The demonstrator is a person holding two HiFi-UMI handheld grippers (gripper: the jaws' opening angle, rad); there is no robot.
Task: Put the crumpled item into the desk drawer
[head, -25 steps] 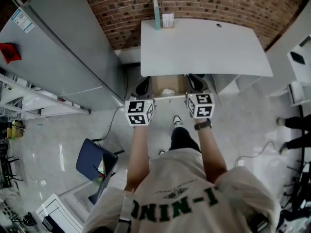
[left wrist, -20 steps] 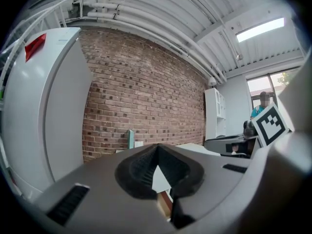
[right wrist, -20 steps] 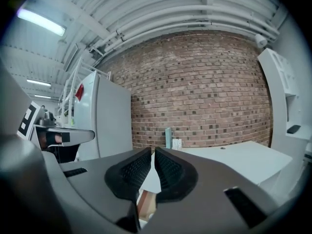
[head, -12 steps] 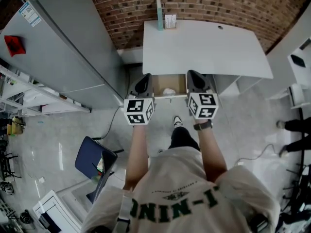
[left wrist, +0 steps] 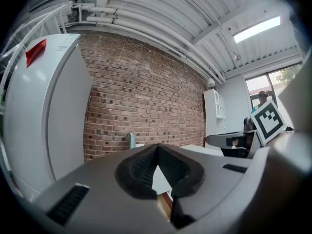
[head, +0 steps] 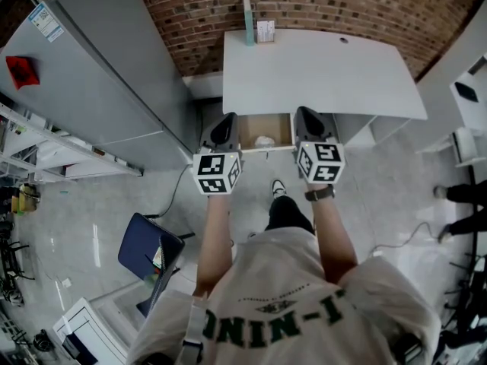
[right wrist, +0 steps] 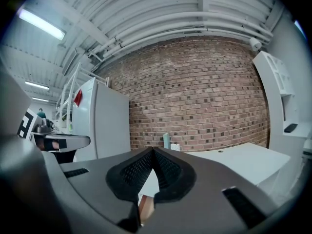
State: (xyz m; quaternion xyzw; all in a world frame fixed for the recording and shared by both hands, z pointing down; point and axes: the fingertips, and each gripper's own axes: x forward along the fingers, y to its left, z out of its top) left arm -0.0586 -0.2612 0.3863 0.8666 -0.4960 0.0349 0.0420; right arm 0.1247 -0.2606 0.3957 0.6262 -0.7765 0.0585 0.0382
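The white desk (head: 319,71) stands against the brick wall. Its drawer (head: 247,131) is pulled out under the front edge. A white crumpled item (head: 264,141) lies inside on the brown drawer floor. My left gripper (head: 224,128) hovers at the drawer's left side and my right gripper (head: 307,120) at its right side. Neither touches the item. In the left gripper view the left gripper (left wrist: 157,148) has its pads together with nothing between them. The right gripper (right wrist: 152,151) in its own view is likewise shut and empty.
A tall grey cabinet (head: 99,74) stands left of the desk. A green upright book (head: 246,11) and a small box (head: 264,30) sit at the desk's back edge. A blue chair (head: 148,253) is behind me on the left. White shelving (head: 468,90) stands at the right.
The right gripper has drifted slightly to the right and toward the camera. The crumpled item stays in the drawer and the left gripper has hardly moved.
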